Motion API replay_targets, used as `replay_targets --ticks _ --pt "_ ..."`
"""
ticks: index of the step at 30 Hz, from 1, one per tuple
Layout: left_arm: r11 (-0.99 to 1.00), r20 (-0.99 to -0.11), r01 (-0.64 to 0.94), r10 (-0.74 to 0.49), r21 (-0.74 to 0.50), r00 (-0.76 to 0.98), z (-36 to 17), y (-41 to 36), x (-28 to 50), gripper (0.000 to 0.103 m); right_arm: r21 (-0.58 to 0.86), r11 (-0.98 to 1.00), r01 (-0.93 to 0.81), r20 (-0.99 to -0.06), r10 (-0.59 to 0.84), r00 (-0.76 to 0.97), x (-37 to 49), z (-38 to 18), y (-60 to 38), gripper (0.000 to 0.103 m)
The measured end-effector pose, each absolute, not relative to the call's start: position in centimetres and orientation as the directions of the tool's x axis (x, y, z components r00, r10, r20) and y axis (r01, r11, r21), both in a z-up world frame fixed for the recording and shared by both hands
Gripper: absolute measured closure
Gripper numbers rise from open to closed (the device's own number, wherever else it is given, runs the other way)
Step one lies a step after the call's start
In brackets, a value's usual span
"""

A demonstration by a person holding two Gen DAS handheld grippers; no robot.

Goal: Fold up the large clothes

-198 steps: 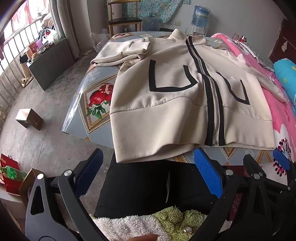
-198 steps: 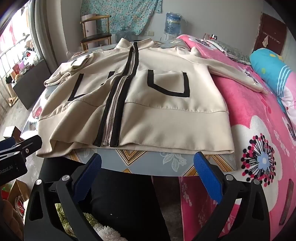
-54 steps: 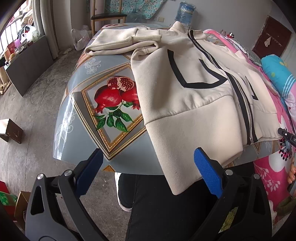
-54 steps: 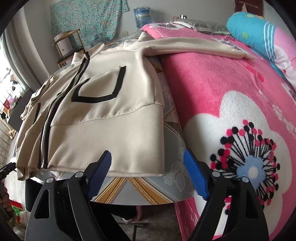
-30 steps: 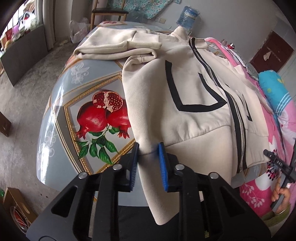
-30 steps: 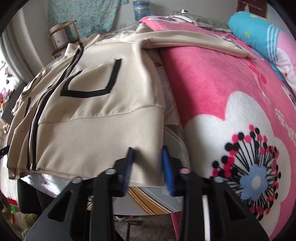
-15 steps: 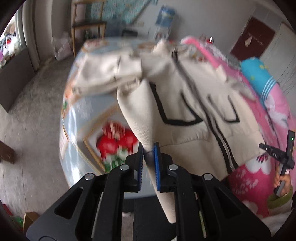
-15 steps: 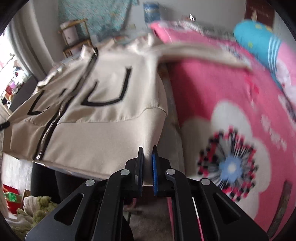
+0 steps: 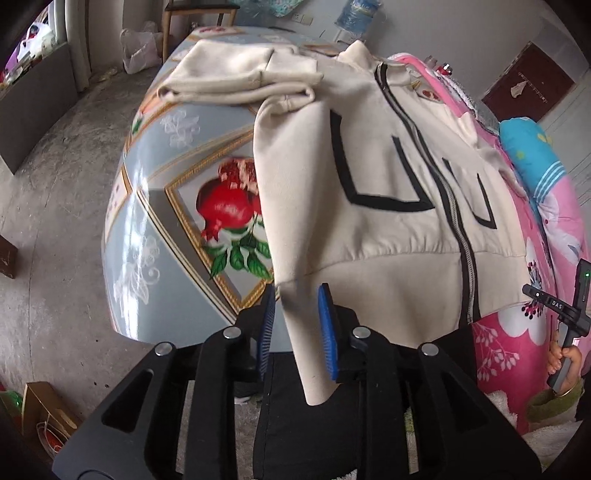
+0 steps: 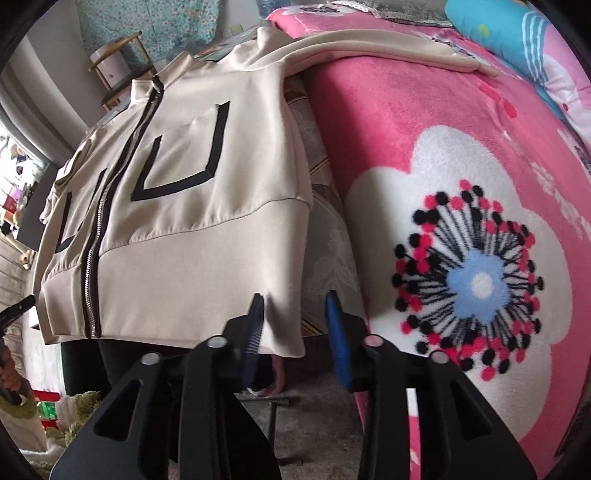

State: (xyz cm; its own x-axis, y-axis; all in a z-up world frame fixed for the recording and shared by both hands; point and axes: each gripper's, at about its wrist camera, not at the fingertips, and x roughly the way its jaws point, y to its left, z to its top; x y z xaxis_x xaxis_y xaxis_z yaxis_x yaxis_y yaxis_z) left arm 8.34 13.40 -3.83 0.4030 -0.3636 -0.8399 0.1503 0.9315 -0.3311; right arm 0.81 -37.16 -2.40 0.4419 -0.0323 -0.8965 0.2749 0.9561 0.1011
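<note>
- Our left gripper [image 9: 297, 328] is opening its jaws; the hem corner of the cream jacket [image 9: 373, 221] hangs loose between the blue pads.
- Our right gripper [image 10: 297, 334] is opening too, the other hem corner slack between its pads.
- The jacket lies zipped across the pomegranate-print table [image 9: 162, 206], one sleeve on the pink blanket [image 10: 461, 155].

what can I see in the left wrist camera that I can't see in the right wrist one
Only the left wrist view shows the pomegranate picture on the table, the folded sleeve at the far end, the water bottle and the left tongs, opening around the jacket's hem corner.

Only the right wrist view shows the big flower on the pink blanket, the sleeve stretched across it, and the right tongs, also opening at the other hem corner.

Both show the cream jacket with its zip.
</note>
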Motion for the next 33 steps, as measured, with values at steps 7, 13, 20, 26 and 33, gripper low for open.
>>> replay_targets --ticks 7,13,20,26,33 --pt "0.946 -0.79 0.158 -0.324 -0.284 0.521 0.8 13.7 12.8 0.048 0.112 0.976 0.186 -0.811 -0.018 0.584 3.5 3.9 -34.8 0.04" --pt "0.94 -0.788 0.063 -0.316 -0.335 0.528 1.1 14.8 21.2 0.044 0.247 0.968 -0.042 -0.754 0.219 0.619 11.1 5.3 -28.7 0.036" --pt "0.955 -0.833 -0.213 -0.056 -0.205 0.551 -1.6 19.8 29.7 0.043 0.303 0.94 -0.159 -0.766 0.339 0.546 17.7 2.5 -22.4 0.036" --pt "0.946 -0.867 -0.25 -0.058 -0.206 0.494 -4.2 24.3 35.7 0.035 0.284 0.939 -0.197 -0.794 0.345 0.501 21.3 0.6 -20.0 0.036" --pt "0.946 -0.854 -0.156 -0.175 -0.283 0.49 -5.4 24.3 38.0 0.04 0.309 0.926 -0.219 -0.804 0.377 0.46 25.4 -0.8 -18.5 0.036"
